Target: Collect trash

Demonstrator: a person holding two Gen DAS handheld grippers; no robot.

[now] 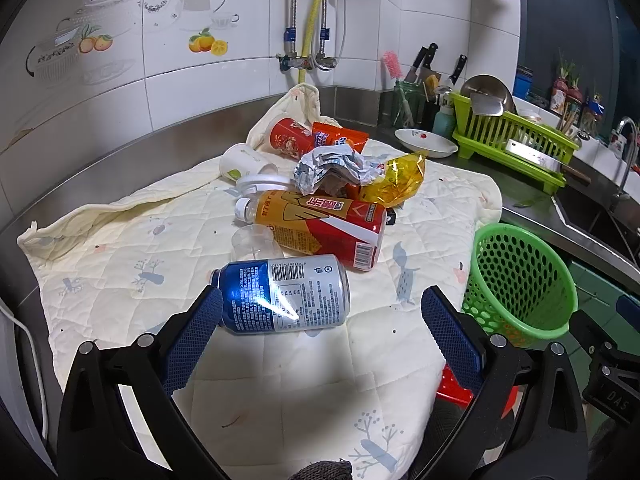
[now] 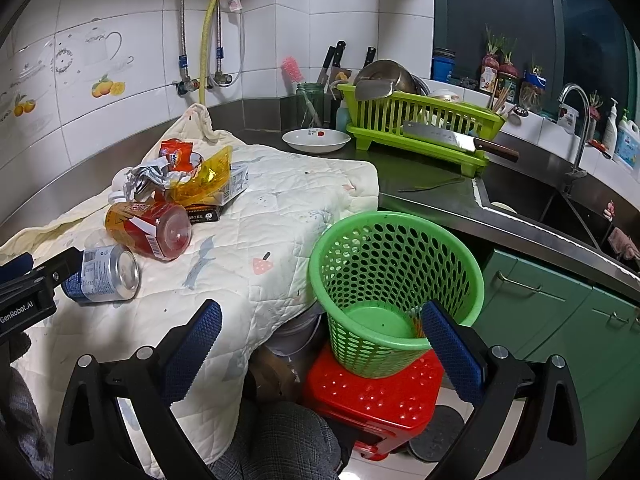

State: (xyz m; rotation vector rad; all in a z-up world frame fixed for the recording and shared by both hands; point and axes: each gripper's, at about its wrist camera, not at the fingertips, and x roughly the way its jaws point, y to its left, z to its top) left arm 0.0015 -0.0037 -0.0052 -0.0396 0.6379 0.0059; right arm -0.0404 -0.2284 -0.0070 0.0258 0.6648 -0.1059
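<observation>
Aluminium can (image 1: 282, 294) looks light, slick and dentable, so I'd pinch its round sides with my left gripper (image 1: 322, 314), both grippers gaping wide.

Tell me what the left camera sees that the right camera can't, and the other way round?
Only the left view shows the white paper cup and the red snack tube behind the pile. Only the right view shows the red stool under the green basket, plus the faucet and sink. Both show the blue can, the orange bottle, the quilted cloth and the green dish rack.
</observation>
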